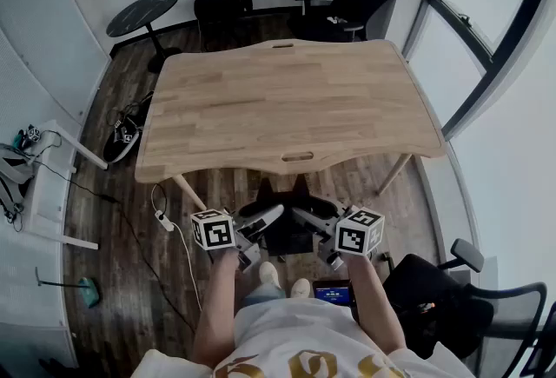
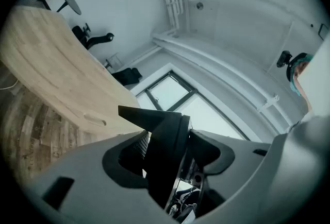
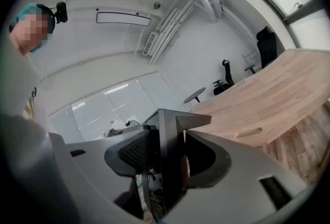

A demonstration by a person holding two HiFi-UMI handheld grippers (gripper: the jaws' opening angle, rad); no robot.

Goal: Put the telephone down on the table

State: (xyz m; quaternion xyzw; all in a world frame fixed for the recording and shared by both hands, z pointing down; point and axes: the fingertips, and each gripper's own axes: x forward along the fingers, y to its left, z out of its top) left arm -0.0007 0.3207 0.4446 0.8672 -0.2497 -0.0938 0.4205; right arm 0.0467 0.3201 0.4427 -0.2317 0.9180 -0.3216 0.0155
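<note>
Telephone (image 1: 288, 237) — between both hand-held grippers (image 1: 259, 224) (image 1: 320, 228)

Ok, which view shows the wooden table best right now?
The head view: the whole table top is seen from above, with all its edges inside the picture. The left gripper view catches only a tilted strip of it at the left. The right gripper view shows just one part of it at the right.
</note>
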